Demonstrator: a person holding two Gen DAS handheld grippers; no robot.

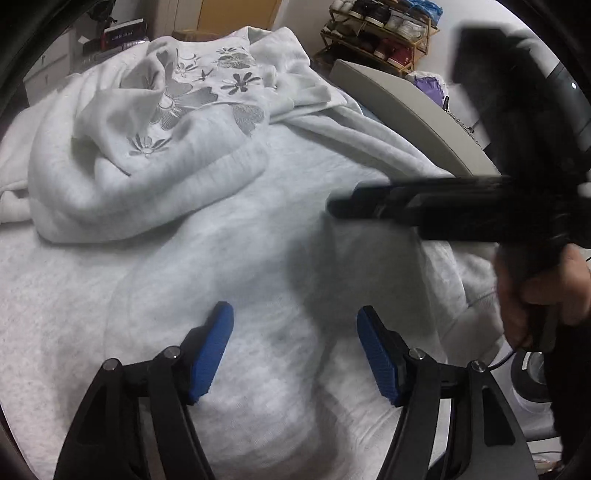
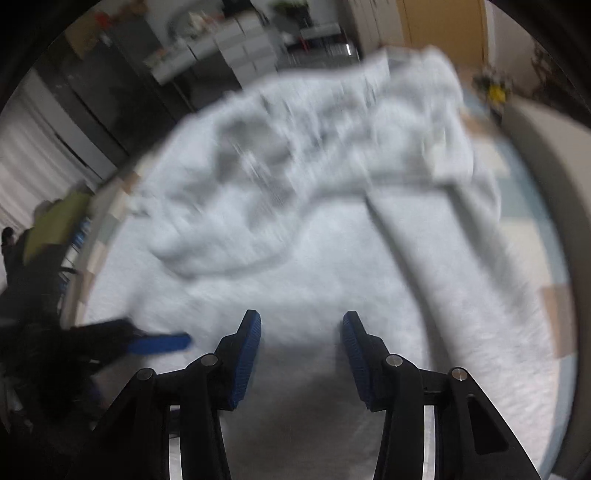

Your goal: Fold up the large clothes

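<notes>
A large light-grey sweatshirt lies spread on the bed, its upper part with a grey flower print bunched and folded back at the far side. My left gripper is open and empty, just above the flat grey cloth. The right gripper enters the left wrist view from the right, blurred, its fingers low over the cloth. In the right wrist view the right gripper is open and empty over the same sweatshirt, which is blurred. The left gripper's blue fingertip shows at the left.
A pale bed board runs along the right edge. A shoe rack stands behind it. Books and drawers are at the far left. A patchwork bed cover shows beside the sweatshirt. A person's hand holds the right gripper.
</notes>
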